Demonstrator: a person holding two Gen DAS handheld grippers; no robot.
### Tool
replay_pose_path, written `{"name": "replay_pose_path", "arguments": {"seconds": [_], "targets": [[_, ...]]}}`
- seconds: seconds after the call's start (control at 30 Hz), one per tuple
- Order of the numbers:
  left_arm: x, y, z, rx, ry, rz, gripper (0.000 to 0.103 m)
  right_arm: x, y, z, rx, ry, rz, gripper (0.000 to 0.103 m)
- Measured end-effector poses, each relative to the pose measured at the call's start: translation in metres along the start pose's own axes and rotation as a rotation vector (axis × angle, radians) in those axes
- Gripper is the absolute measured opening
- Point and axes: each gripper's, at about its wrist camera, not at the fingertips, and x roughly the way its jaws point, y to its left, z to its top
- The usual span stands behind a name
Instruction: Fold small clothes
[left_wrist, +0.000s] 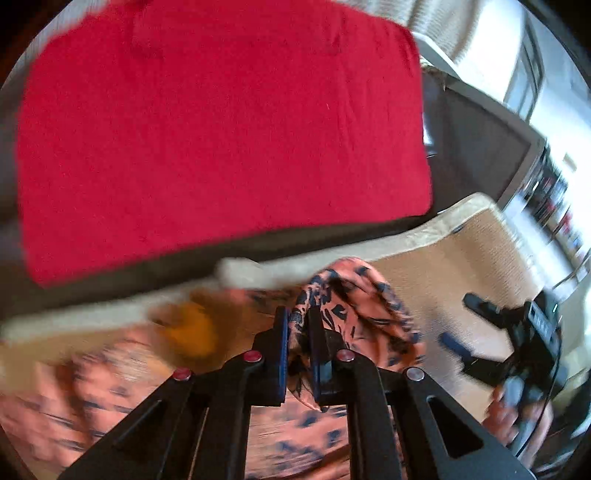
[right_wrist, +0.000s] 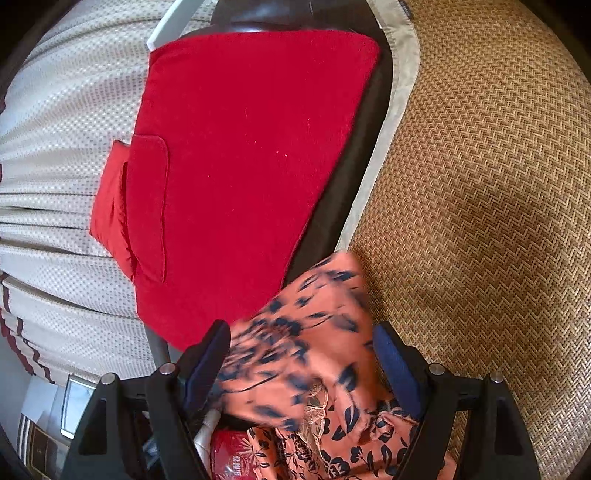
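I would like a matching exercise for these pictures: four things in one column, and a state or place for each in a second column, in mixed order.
Things:
1. left claw
2. right claw
3. flat red fabric cushion
4. woven tan straw mat

States or places:
A. lies on the dark seat
B. shut on the orange cloth with dark blue flowers
C. covers the floor beside the seat
D. open, with cloth between its fingers

Pairs: 1-B, 2-D, 3-A, 4-C

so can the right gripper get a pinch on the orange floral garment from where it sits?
Probably yes. The right gripper is open with the orange floral garment already between its pads, nothing blocking. The left gripper is shut on another fold, clear of it.
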Motion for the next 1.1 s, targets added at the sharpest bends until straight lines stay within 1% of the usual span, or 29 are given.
{"name": "replay_pose_path", "arguments": {"seconds": [0.03, 0.07, 0.13, 0.17, 0.23, 0.27, 0.3, 0.33, 0.37, 0.43, 0.47, 0.5, 0.53, 0.6, 0.7, 0.77, 0.83, 0.87, 0.9, 0.93, 1.0, 1.1], "targets": [[-0.013, 0.002, 0.002, 0.044, -0.021, 0.048, 0.01, 0.001, 0.002, 0.0, -0.005, 0.003, -0.002, 0.082], [-0.03, 0.004, 0.005, 0.114, -0.053, 0.137, 0.01, 0.002, 0.003, 0.0, -0.011, 0.006, -0.004, 0.082], [-0.055, 0.012, 0.005, 0.222, -0.101, 0.274, 0.01, 0.006, 0.006, -0.003, -0.023, 0.017, -0.008, 0.082], [-0.064, 0.016, 0.002, 0.266, -0.114, 0.331, 0.01, 0.008, 0.009, -0.004, -0.033, 0.025, -0.01, 0.082], [-0.074, 0.029, -0.011, 0.328, -0.106, 0.415, 0.01, 0.014, 0.015, -0.008, -0.058, 0.038, -0.023, 0.082], [-0.073, 0.04, -0.023, 0.37, -0.064, 0.46, 0.014, 0.016, 0.017, -0.009, -0.072, 0.043, -0.03, 0.082], [-0.069, 0.046, -0.031, 0.382, -0.031, 0.474, 0.014, 0.019, 0.02, -0.011, -0.091, 0.049, -0.04, 0.082], [-0.062, 0.057, -0.042, 0.391, 0.024, 0.506, 0.015, 0.022, 0.023, -0.013, -0.111, 0.054, -0.051, 0.082], [-0.051, 0.074, -0.061, 0.391, 0.103, 0.553, 0.018, 0.025, 0.027, -0.015, -0.127, 0.059, -0.059, 0.082], [-0.043, 0.096, -0.085, 0.369, 0.181, 0.582, 0.024, 0.032, 0.033, -0.021, -0.154, 0.073, -0.063, 0.082], [-0.039, 0.111, -0.1, 0.335, 0.218, 0.593, 0.024, 0.036, 0.037, -0.025, -0.168, 0.085, -0.06, 0.082], [-0.04, 0.122, -0.109, 0.305, 0.236, 0.596, 0.024, 0.042, 0.042, -0.03, -0.189, 0.102, -0.055, 0.082], [-0.048, 0.141, -0.122, 0.247, 0.254, 0.593, 0.024, 0.046, 0.047, -0.034, -0.209, 0.116, -0.053, 0.082], [-0.06, 0.162, -0.137, 0.171, 0.257, 0.587, 0.024, 0.056, 0.056, -0.048, -0.263, 0.146, -0.055, 0.082], [-0.097, 0.21, -0.164, 0.014, 0.235, 0.602, 0.036, 0.074, 0.068, -0.072, -0.351, 0.206, -0.052, 0.082], [-0.12, 0.242, -0.181, -0.131, 0.208, 0.612, 0.051, 0.086, 0.073, -0.09, -0.386, 0.253, -0.039, 0.082], [-0.142, 0.271, -0.204, -0.303, 0.177, 0.599, 0.058, 0.099, 0.076, -0.109, -0.407, 0.299, -0.03, 0.082], [-0.151, 0.284, -0.214, -0.383, 0.168, 0.588, 0.06, 0.106, 0.079, -0.12, -0.417, 0.322, -0.021, 0.082], [-0.155, 0.295, -0.221, -0.451, 0.163, 0.581, 0.061, 0.112, 0.081, -0.129, -0.427, 0.338, -0.013, 0.082], [-0.164, 0.312, -0.237, -0.552, 0.162, 0.569, 0.061, 0.117, 0.083, -0.139, -0.437, 0.357, -0.006, 0.082], [-0.17, 0.328, -0.256, -0.648, 0.166, 0.552, 0.061, 0.13, 0.088, -0.16, -0.47, 0.402, -0.002, 0.082], [-0.177, 0.342, -0.278, -0.783, 0.135, 0.515, 0.061, 0.142, 0.093, -0.181, -0.518, 0.426, -0.03, 0.082]]}}
